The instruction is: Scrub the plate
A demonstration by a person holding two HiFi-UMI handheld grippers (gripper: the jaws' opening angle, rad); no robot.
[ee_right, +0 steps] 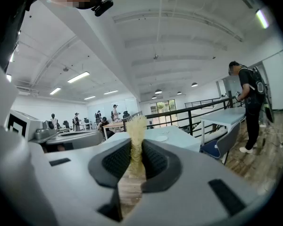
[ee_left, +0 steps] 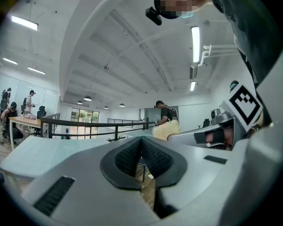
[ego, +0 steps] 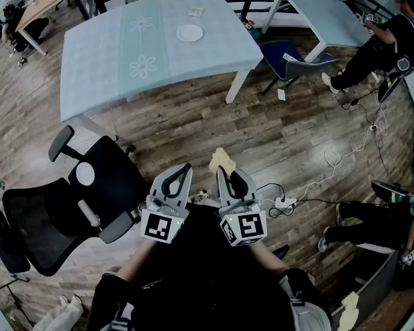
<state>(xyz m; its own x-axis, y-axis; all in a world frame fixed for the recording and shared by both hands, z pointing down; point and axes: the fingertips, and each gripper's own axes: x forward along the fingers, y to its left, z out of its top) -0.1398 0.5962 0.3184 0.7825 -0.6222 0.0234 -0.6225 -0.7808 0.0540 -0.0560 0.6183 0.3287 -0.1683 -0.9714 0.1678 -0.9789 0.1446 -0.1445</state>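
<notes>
The white plate lies on a light blue table far ahead of me, and it shows small in the right gripper view. My right gripper is held close to my body, shut on a yellow sponge that sticks up between its pads. My left gripper is beside it, shut with nothing between its pads. The sponge also shows in the left gripper view. Both grippers are well short of the table, over the wooden floor.
A black office chair stands at my left. A blue chair sits by the table's right corner. A small card lies beyond the plate. A person stands at the far right, and cables run across the floor.
</notes>
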